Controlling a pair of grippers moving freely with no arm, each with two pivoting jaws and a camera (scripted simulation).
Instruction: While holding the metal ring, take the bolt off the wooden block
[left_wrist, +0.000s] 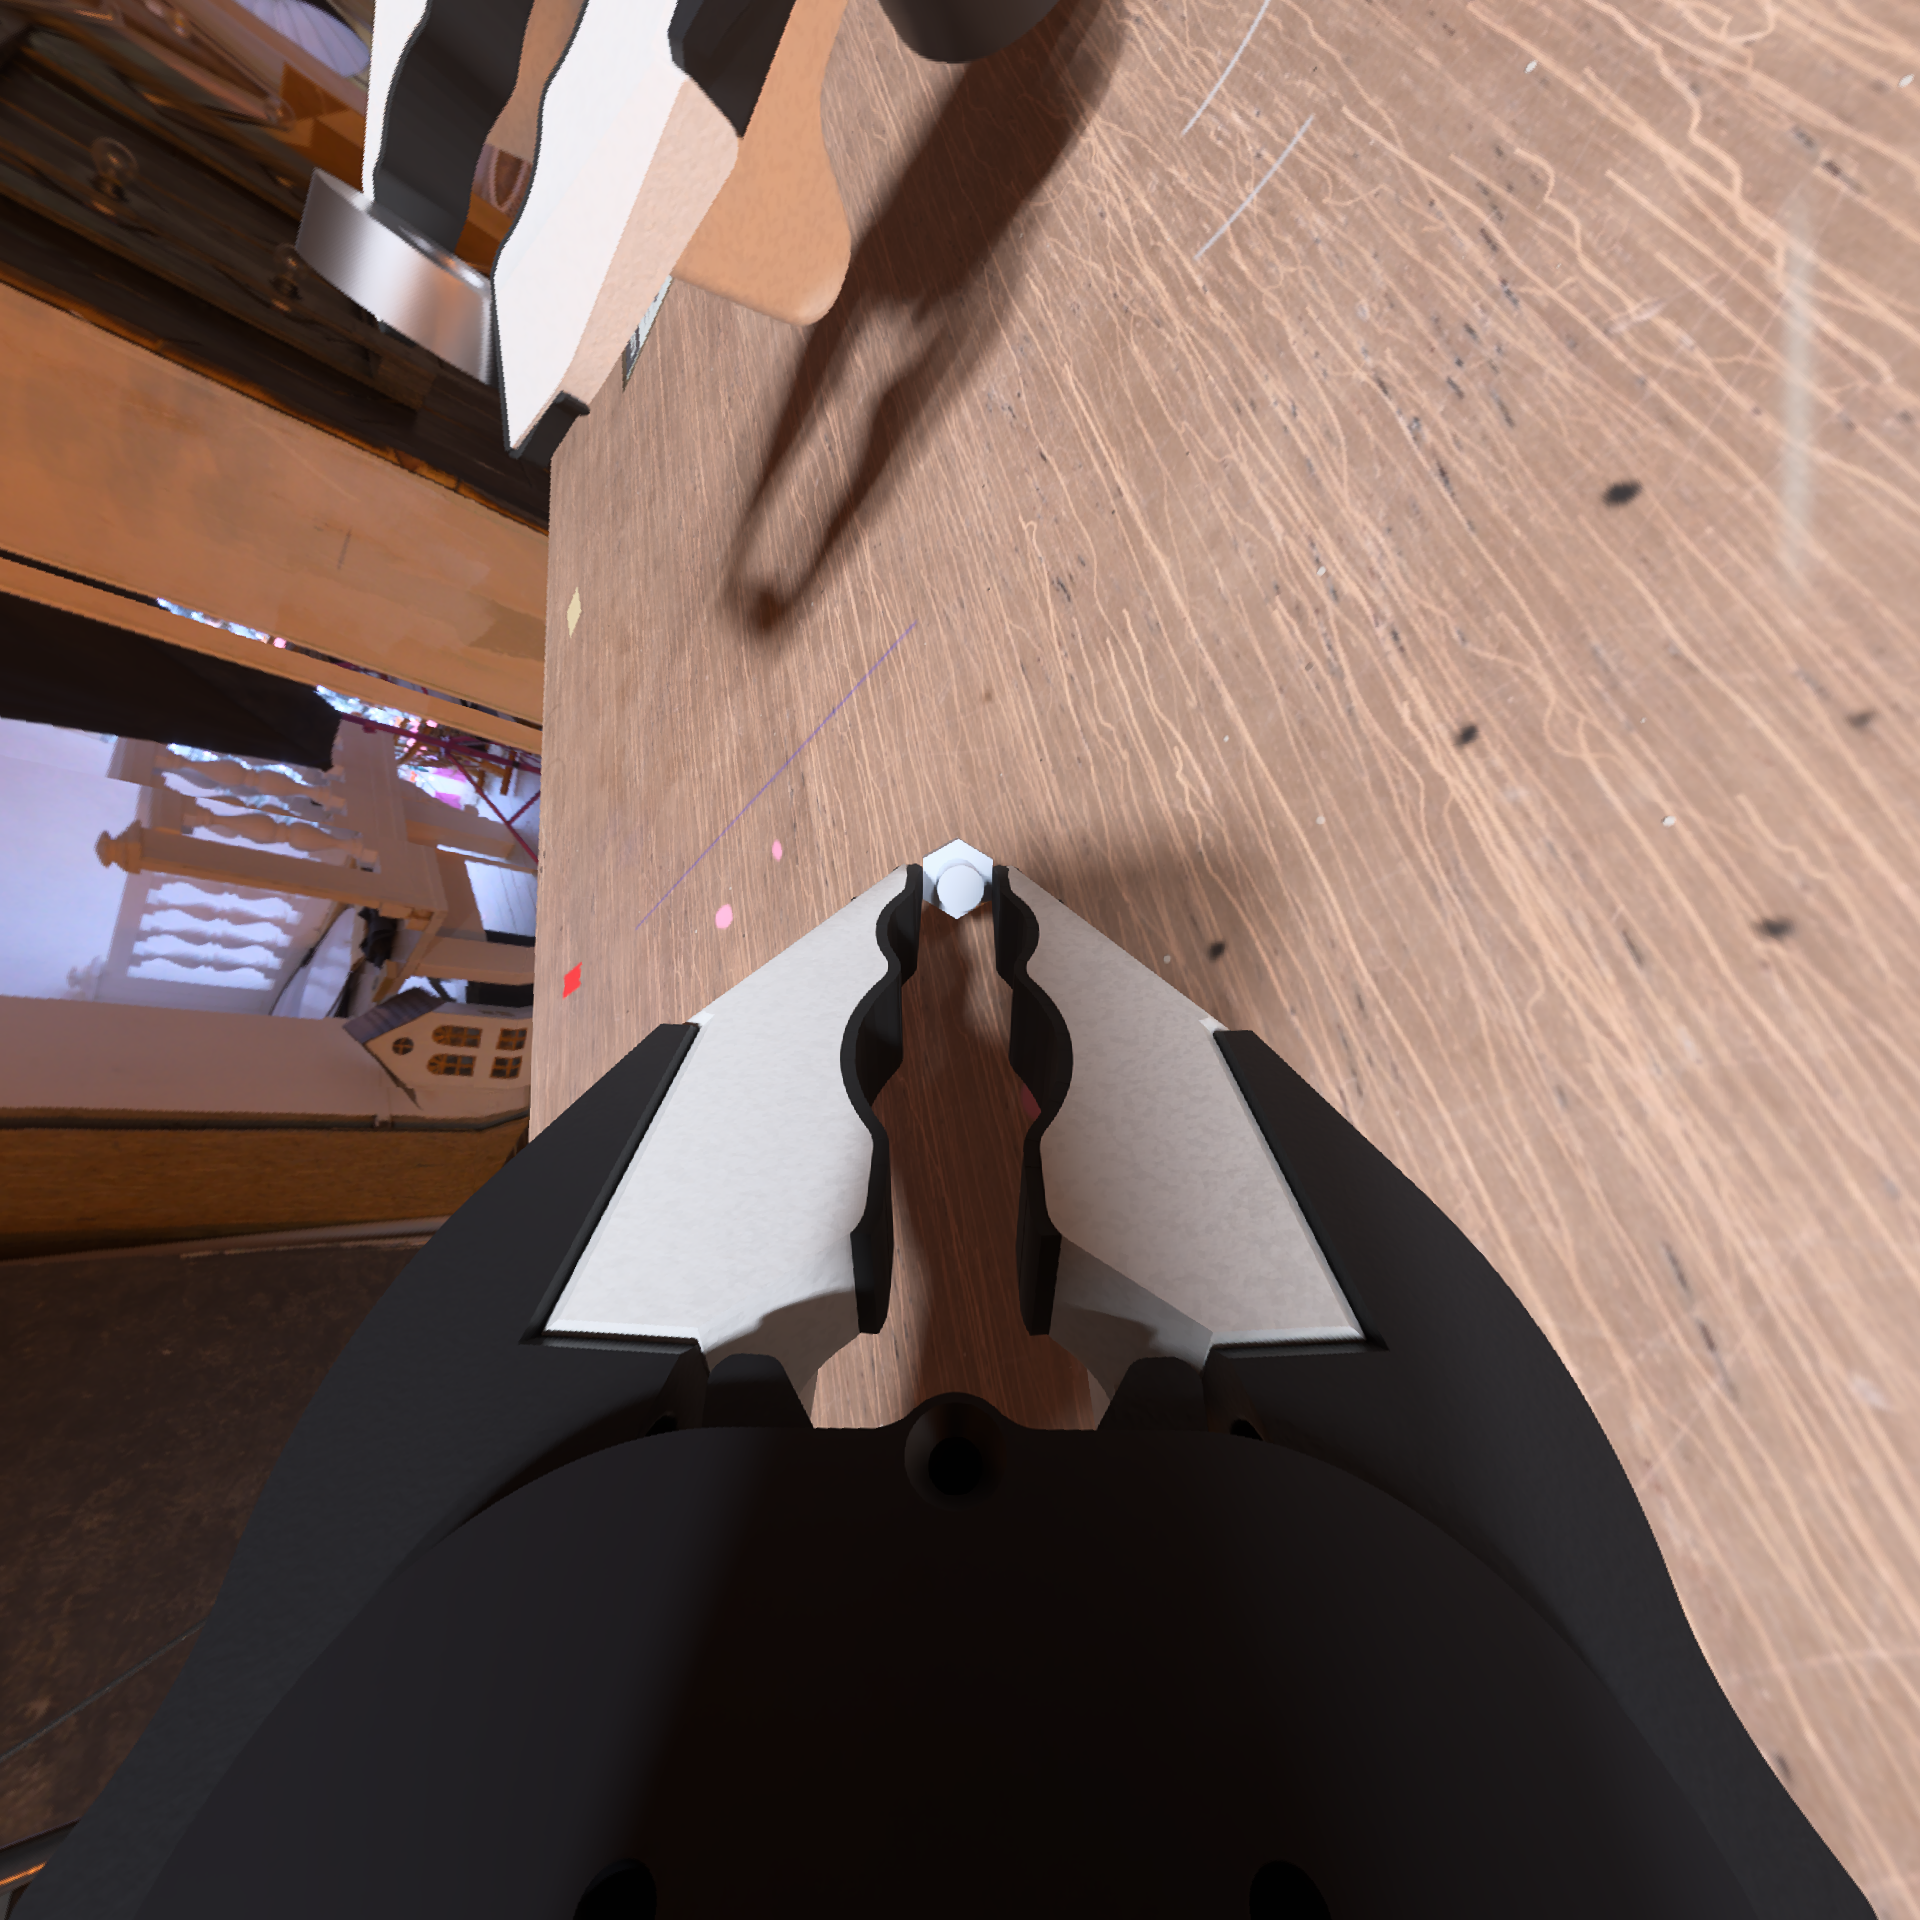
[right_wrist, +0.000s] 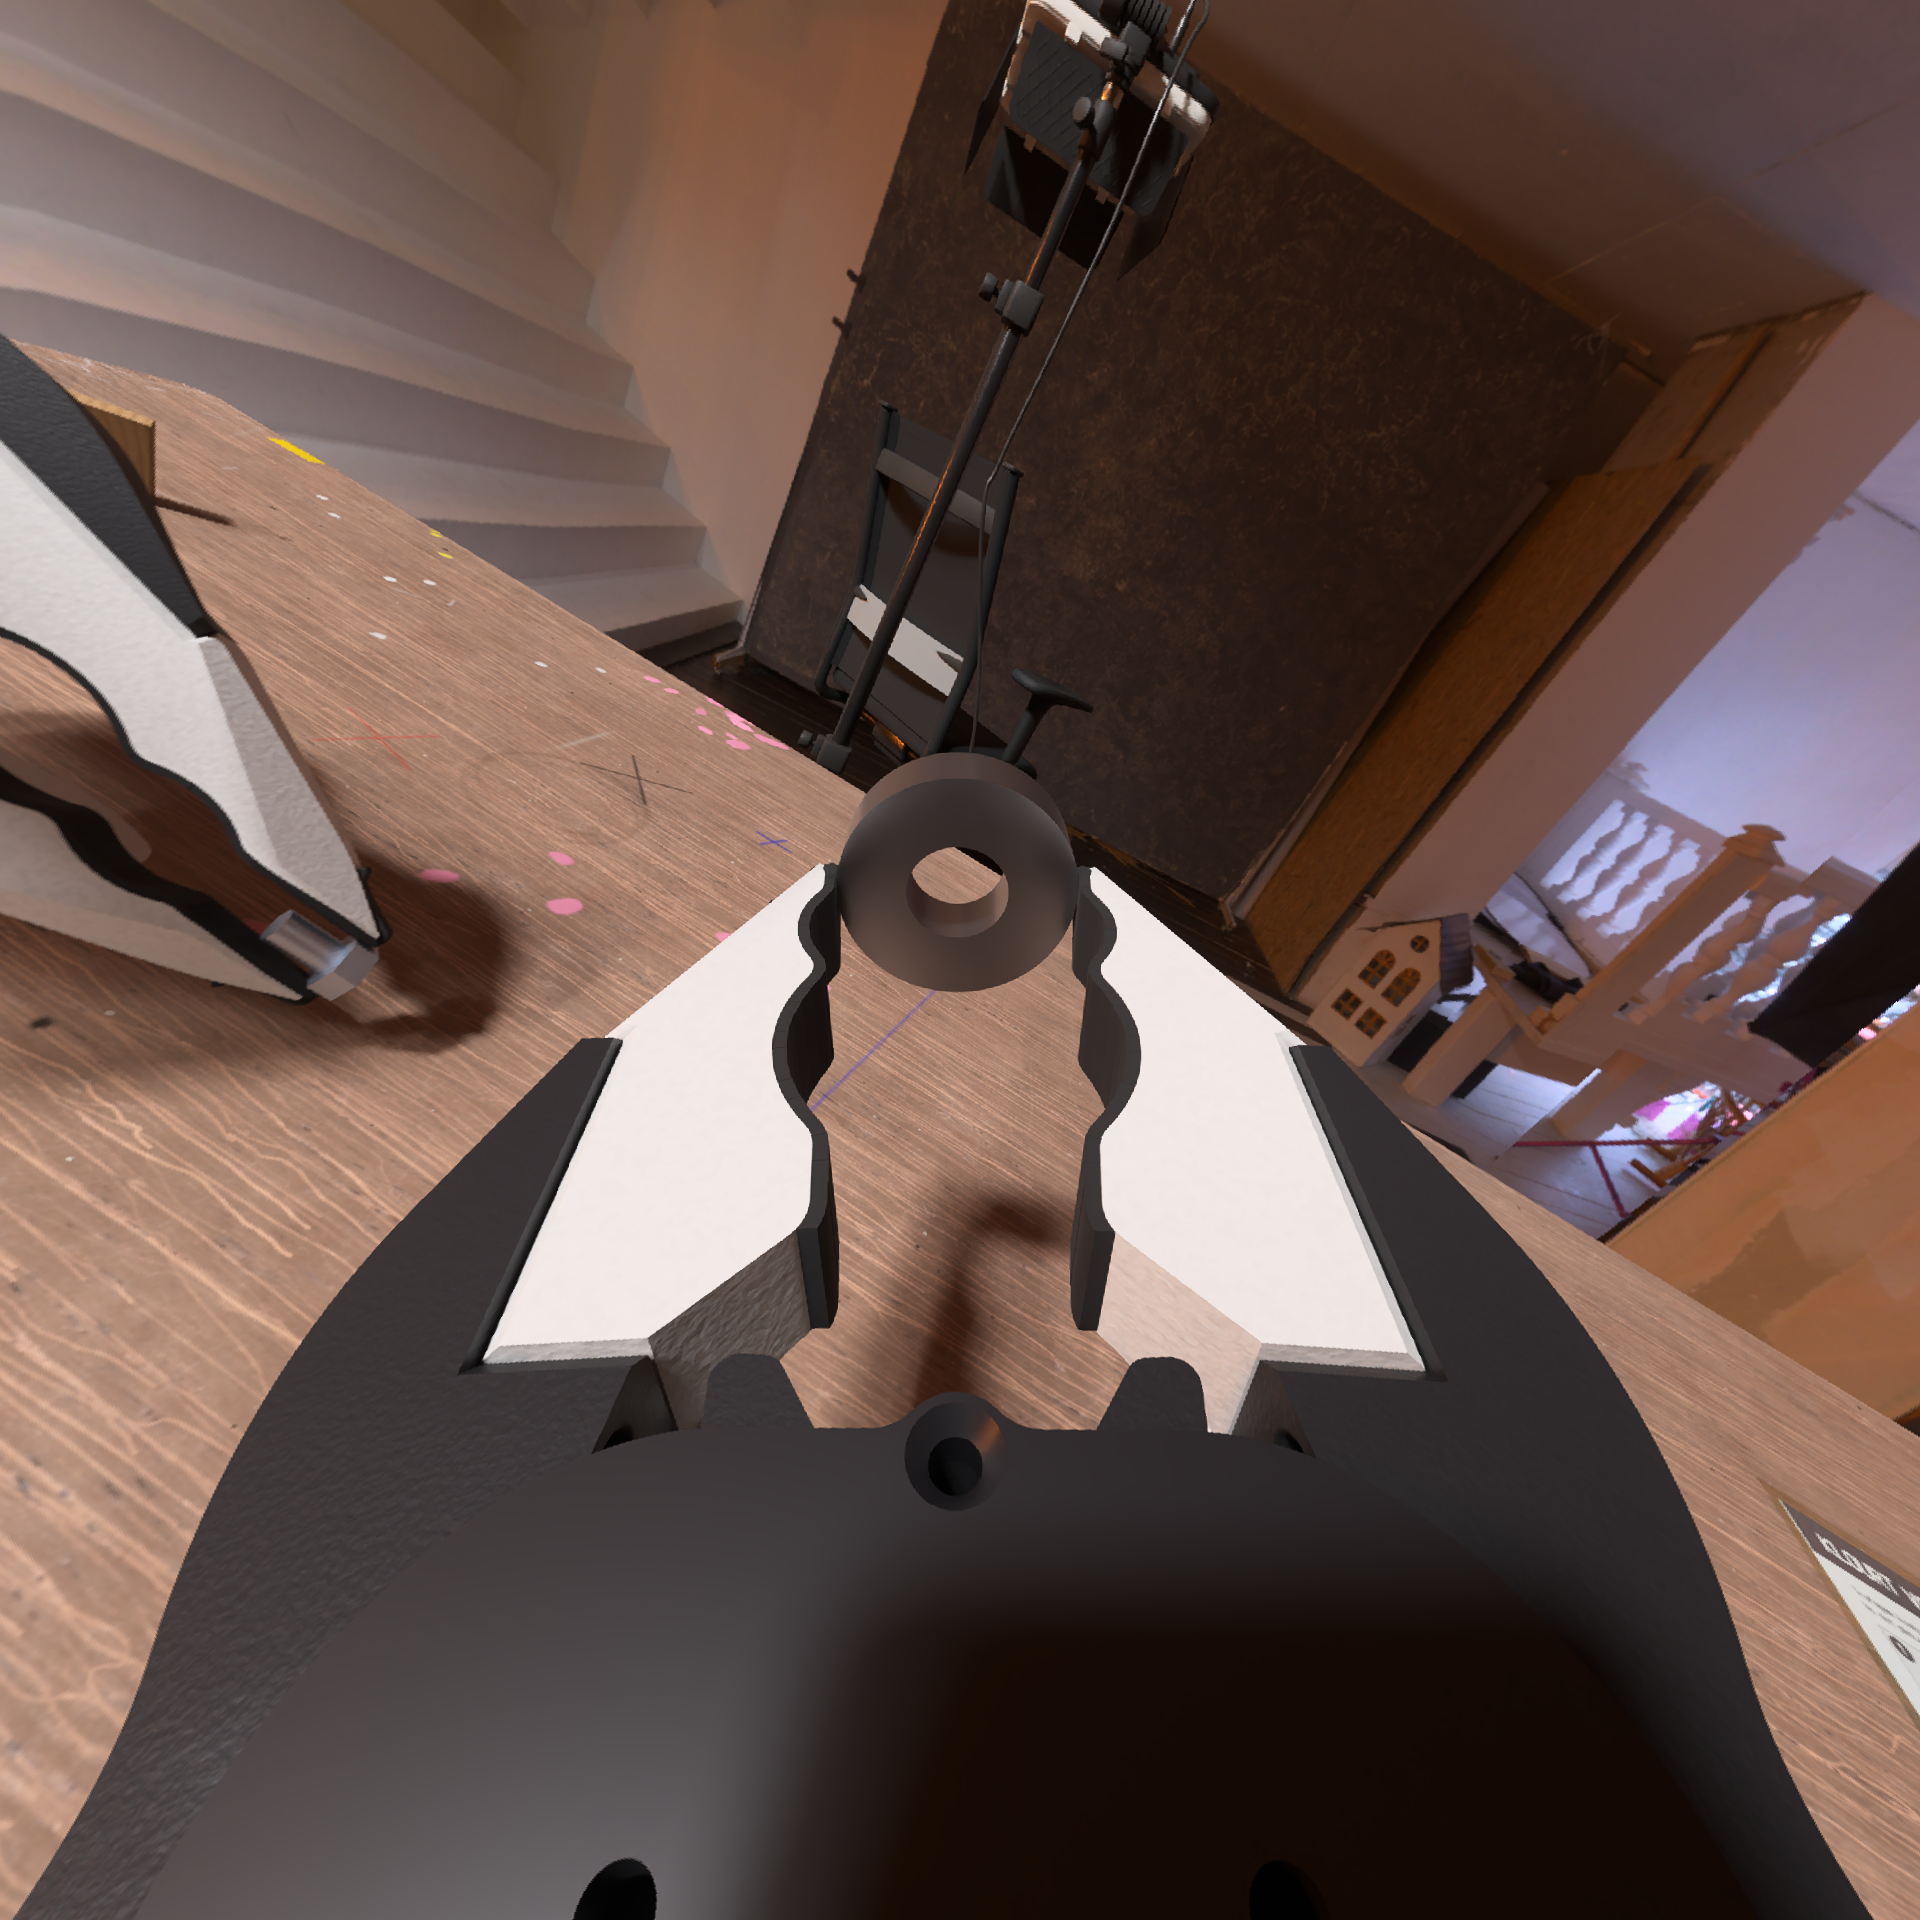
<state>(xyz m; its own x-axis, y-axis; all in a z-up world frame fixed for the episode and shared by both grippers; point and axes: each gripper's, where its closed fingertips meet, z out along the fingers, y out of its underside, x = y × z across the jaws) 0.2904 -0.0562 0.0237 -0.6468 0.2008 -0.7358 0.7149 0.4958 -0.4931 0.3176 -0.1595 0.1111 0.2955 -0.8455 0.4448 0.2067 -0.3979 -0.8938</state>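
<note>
We grip the bolt (left_wrist: 957, 885) at its hex head with our left gripper (left_wrist: 957, 899), jaws nearly closed on it just above the wooden table (left_wrist: 1351, 623). Our right gripper (right_wrist: 957, 914), jaws part open, clamps the metal ring (right_wrist: 957, 883) at its tips. The wooden block (left_wrist: 769, 197) lies at eleven o'clock in the left wrist view.

Desk (left_wrist: 1351, 623) bare w/ free room ahead & right of left gripper (left_wrist: 957, 894); wooden block (left_wrist: 774, 197) stands far ahead, near desk edge.
</note>
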